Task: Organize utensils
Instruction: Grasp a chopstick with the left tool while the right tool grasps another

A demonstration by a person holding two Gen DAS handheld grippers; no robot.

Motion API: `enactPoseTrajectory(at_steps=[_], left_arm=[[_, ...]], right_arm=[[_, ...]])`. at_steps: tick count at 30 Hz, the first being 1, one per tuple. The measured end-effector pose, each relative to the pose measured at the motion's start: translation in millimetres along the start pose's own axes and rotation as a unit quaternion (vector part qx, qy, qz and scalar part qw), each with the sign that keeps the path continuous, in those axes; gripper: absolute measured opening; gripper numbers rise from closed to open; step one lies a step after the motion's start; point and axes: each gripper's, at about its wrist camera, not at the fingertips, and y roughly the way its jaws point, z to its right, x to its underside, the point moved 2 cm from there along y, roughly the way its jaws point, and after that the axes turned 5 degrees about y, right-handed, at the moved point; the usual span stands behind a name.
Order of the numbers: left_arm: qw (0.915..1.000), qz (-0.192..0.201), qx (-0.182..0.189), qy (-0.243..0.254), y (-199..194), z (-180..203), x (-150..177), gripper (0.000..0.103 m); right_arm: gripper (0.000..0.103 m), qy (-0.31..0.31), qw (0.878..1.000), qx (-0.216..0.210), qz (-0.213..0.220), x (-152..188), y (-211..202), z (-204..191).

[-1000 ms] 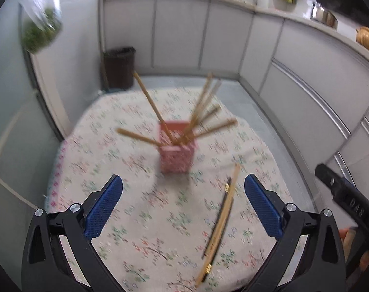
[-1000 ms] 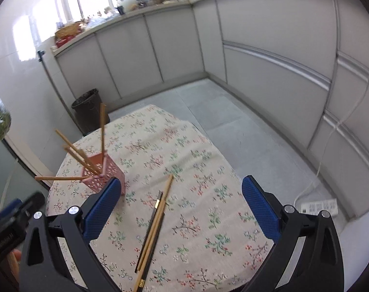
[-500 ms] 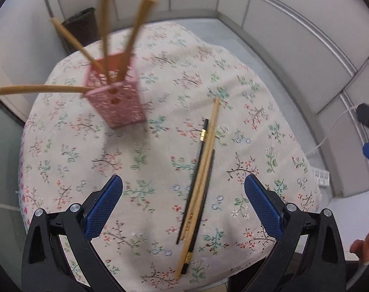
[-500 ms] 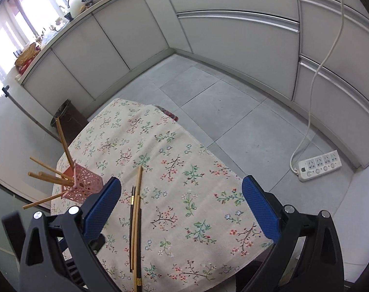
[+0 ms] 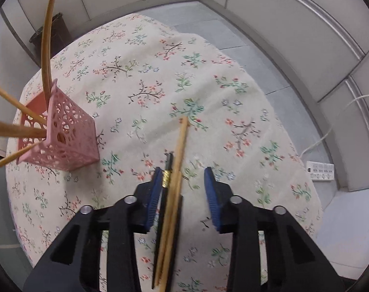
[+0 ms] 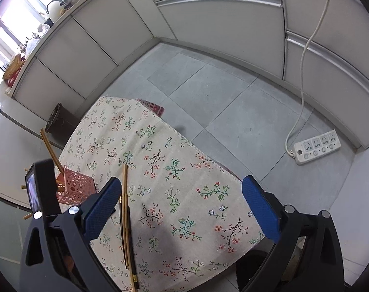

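Closing our left gripper [image 5: 182,178] around the loose chopsticks [image 5: 172,194] lying on the floral tablecloth [image 5: 148,77] (pads not yet pressing), we aim to carry them to the pink holder [image 5: 67,141], right gripper [image 6: 182,209] spread and empty.

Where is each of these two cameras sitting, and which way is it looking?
Left wrist: on the left gripper, looking steeply down at loose wooden and black chopsticks between its closing blue pads; only that gripper shows.
Right wrist: on the right gripper, open, looking down across the floral tablecloth to the floor; the left gripper's black body shows.
Both share the chopsticks, pink lattice holder, tablecloth, white power strip.
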Motion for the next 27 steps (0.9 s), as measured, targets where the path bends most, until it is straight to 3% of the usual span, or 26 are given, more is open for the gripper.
enactPoseTrajectory(at_steps=[1,8,24,27], left_arm=[[1.0000,-0.006,-0.002,-0.004,4,-3,-2,0.025],[0.9989,-0.030,0.001,-0.036,27,-23,-7,0.024],[0.9981,-0.046,0.000,-0.042,45,-23,-8,0.022],[0.9982,-0.052,-0.004,-0.030,51,-19,-6,0.016]], right_arm=[[0.097,0.002,1.000,-0.003,-0.006,0,2,1],[0.097,-0.004,1.000,-0.006,-0.021,1,6,0],[0.097,0.000,0.999,0.007,-0.036,2,16,5],[0.097,0.007,0.999,0.009,-0.032,0,15,8]])
